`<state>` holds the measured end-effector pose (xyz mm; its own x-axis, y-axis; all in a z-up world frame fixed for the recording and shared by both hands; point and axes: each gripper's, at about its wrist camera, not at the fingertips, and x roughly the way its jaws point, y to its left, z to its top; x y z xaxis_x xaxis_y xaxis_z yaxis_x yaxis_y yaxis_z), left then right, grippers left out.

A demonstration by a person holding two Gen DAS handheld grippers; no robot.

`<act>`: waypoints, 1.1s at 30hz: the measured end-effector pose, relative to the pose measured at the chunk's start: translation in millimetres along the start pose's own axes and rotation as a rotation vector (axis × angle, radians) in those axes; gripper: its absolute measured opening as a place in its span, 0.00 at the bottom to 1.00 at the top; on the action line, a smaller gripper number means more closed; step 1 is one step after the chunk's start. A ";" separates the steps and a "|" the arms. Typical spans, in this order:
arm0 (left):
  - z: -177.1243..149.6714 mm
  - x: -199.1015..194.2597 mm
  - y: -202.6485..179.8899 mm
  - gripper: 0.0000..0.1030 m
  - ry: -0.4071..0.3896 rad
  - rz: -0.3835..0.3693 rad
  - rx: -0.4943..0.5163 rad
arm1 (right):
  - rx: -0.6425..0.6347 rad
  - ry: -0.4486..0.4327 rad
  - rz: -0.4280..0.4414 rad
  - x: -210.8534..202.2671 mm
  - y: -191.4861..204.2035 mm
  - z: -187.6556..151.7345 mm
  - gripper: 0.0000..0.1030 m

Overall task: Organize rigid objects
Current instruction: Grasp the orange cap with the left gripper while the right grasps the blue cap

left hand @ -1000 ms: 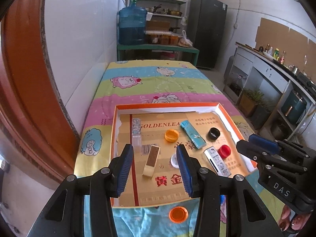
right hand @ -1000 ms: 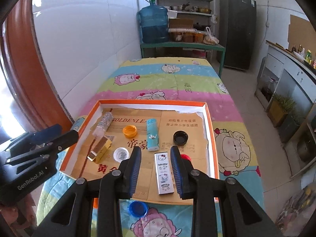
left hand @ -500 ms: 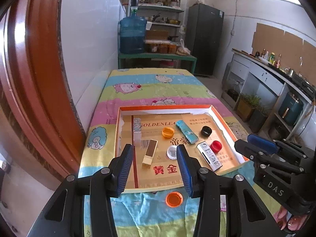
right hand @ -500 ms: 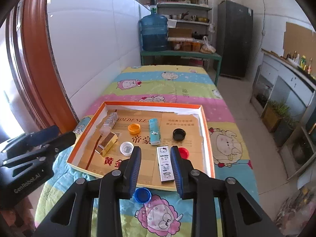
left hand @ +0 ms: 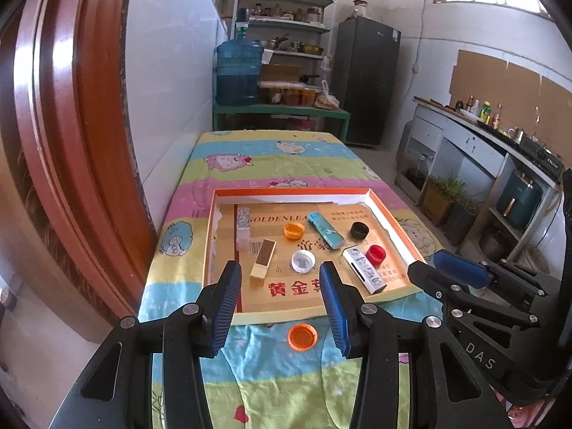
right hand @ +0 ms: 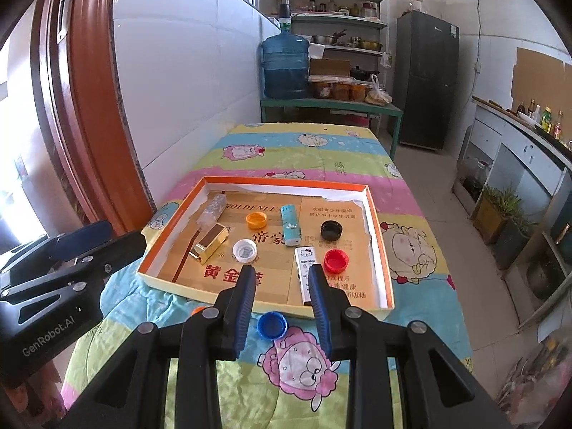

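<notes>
An orange-rimmed box lid [left hand: 211, 236] [right hand: 375, 228] lies on the cartoon-print cloth. In it lie a clear plastic case [left hand: 243, 220], a gold box [left hand: 263, 258] [right hand: 209, 243], caps in orange [left hand: 294, 230], white [left hand: 303, 261], black [left hand: 359, 230] and red [left hand: 375, 254] [right hand: 336, 261], a teal lighter [left hand: 326, 230] [right hand: 290, 224] and a white lighter [left hand: 364, 273] [right hand: 306, 261]. An orange cap [left hand: 302, 336] and a blue cap [right hand: 272, 325] lie on the cloth in front of the lid. My left gripper [left hand: 280, 286] and right gripper [right hand: 282, 287] are open and empty, above the near table edge.
A white tiled wall and a red-brown door frame [left hand: 53, 143] run along the left. A green table with a blue water jug [left hand: 237, 71], shelves and a dark fridge [left hand: 368, 82] stand beyond the table's far end. A counter [left hand: 500, 143] runs along the right.
Both grippers have pulled back and up from the box lid, so more of the table shows. The orange and blue caps on the cloth have come into fuller view. Both stay open and empty.
</notes>
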<state>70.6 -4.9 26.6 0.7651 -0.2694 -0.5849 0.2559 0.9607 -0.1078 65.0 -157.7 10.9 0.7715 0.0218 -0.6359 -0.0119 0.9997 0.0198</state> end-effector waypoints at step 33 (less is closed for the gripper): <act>-57.1 37.7 5.5 0.45 0.133 -0.049 -0.013 | 0.010 0.211 0.066 80.7 6.2 -61.4 0.30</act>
<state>67.1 -5.9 -42.0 0.6666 -0.3052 -0.6801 0.2826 0.9477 -0.1484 88.1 -149.2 -87.7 0.6187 0.0897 -0.7805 -0.0507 0.9960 0.0742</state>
